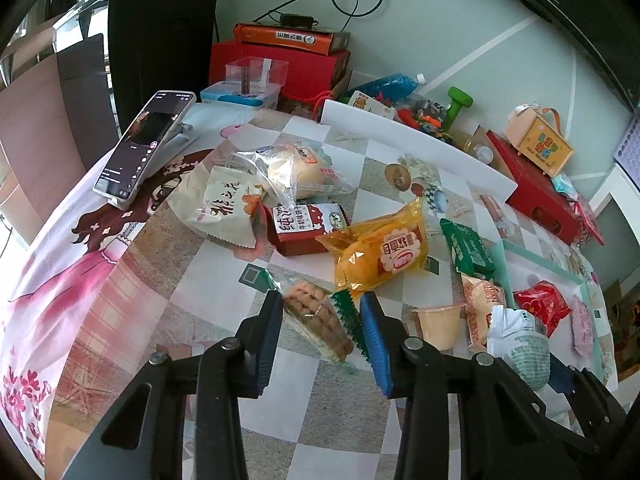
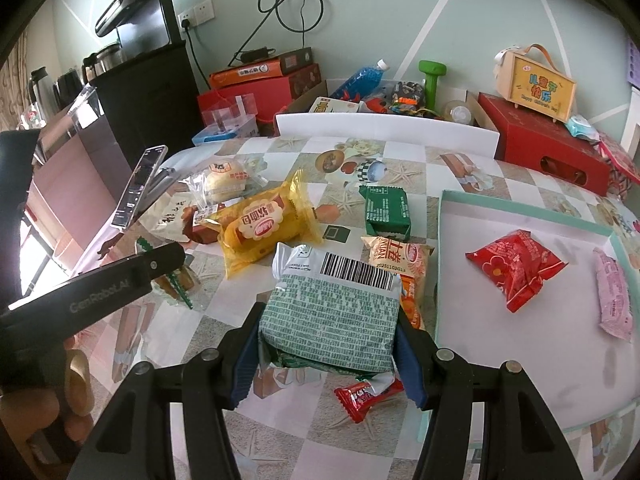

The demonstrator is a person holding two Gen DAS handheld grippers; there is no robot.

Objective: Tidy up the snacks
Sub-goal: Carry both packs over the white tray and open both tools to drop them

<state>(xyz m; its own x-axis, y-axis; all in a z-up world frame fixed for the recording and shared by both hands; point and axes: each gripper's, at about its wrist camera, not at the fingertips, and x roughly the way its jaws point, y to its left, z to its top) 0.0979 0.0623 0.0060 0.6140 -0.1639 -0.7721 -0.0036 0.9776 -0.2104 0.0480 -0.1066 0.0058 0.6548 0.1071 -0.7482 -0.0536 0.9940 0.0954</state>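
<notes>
My left gripper (image 1: 320,320) jaws pinch the clear cookie pack (image 1: 318,322) near the counter's (image 1: 224,292) front edge: light, crinkly, breakable. My right gripper (image 2: 326,344) squeezes the soft green-print packet (image 2: 332,312) by its sides.

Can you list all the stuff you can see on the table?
cookie pack: one, clear with green edge, between the left pads
green-print packet: one, white and green, in the right gripper
yellow bread bag: one, table middle
green packet: one, beside the tray
tray: one, teal-rimmed, right side
red packet: one, in the tray
pink packet: one, in the tray
phone: one, propped at left
left gripper: black, blue pads, shut on the cookie pack
right gripper: black, blue pads, shut on the packet
</notes>
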